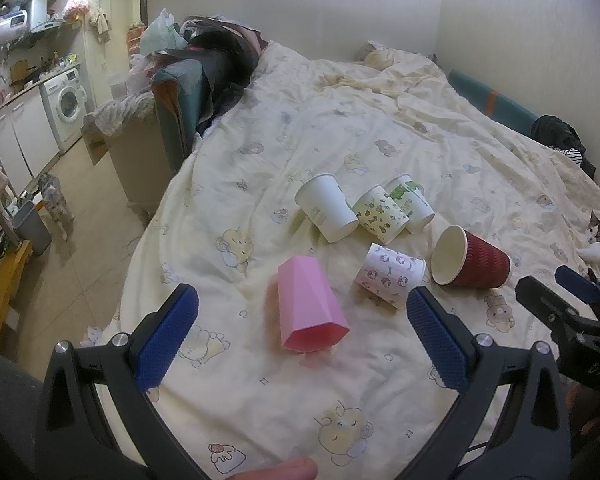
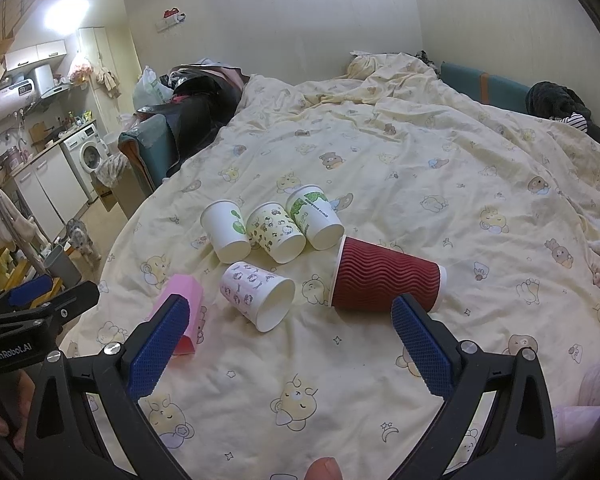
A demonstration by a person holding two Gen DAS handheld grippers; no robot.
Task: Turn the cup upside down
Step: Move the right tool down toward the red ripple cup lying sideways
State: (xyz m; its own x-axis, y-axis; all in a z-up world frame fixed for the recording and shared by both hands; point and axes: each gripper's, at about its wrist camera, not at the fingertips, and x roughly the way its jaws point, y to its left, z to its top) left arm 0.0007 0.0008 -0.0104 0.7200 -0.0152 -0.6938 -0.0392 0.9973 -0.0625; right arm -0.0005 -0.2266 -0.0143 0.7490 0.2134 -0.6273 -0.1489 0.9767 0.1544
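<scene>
Both my left gripper and right gripper stand wide apart and empty above the quilt; the red cup lies sideways, light, crushable, best gripped mid-wall across its ribbed sleeve.

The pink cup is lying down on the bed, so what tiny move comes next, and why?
Probably ease the left tool forward and down so its open fingers straddle the pink cup. That cup lies on its side on the bedsheet, closest of all, directly between the blue pads, and neither tool holds anything yet.
</scene>
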